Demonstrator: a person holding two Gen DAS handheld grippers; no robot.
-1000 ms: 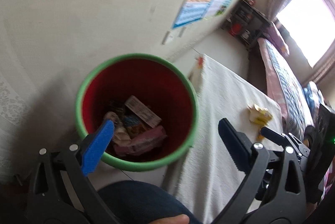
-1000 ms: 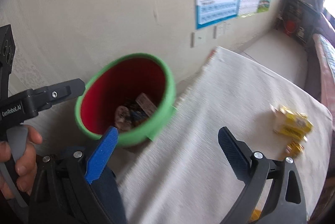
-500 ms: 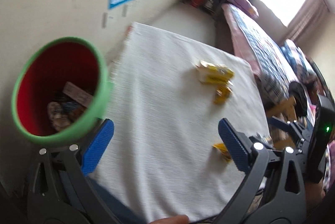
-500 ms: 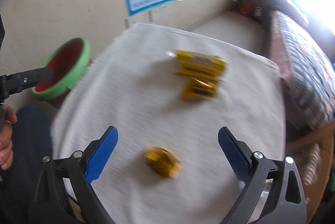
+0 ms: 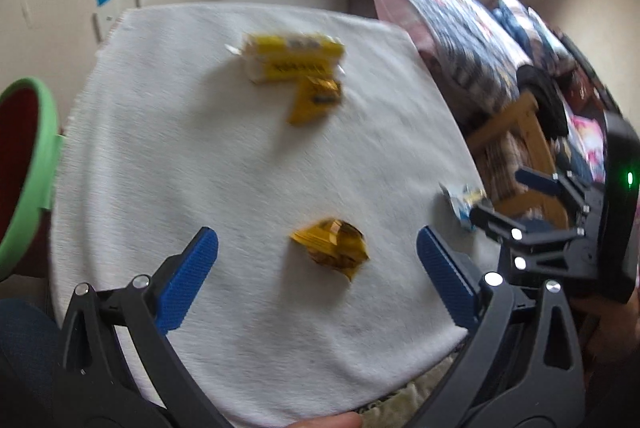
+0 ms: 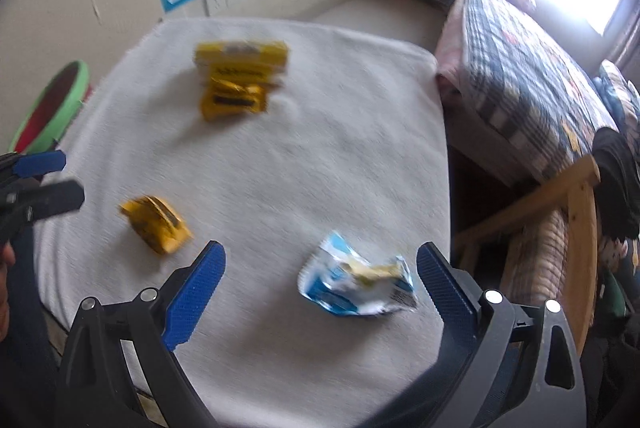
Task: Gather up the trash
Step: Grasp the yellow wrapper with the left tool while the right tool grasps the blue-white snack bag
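In the left wrist view, my left hand-held gripper (image 5: 318, 260) had swung away from the bin (image 5: 28, 164), which a second before had filled the picture and now sat only at the far left edge, beside the table (image 5: 240, 168). The gripper was released, its blue pads wide apart and holding nothing. Straight ahead between them lay a crumpled gold wrapper (image 5: 332, 248) on the white cloth. Farther off sat a yellow box (image 5: 292, 58) with a yellow packet (image 5: 314, 98) touching its near side. The right hand-held gripper (image 5: 532, 204) showed at the right edge, near a blue-and-white wrapper (image 5: 464, 204). Little of the bin's red inside showed here, so I could not tell its contents from this angle.

In the right wrist view, my right hand-held gripper (image 6: 320, 282) had likewise turned from the bin (image 6: 52, 108) to the table (image 6: 320, 148). It too was released and empty, with the blue-and-white wrapper (image 6: 356, 282) lying between its open pads. The gold wrapper (image 6: 156, 222) lay to the left, the yellow box (image 6: 240, 56) and packet (image 6: 234, 100) farther away. The bin's inside was too blurred to read. I judged that both grippers were lined up for the next pick, with four pieces left on the table.
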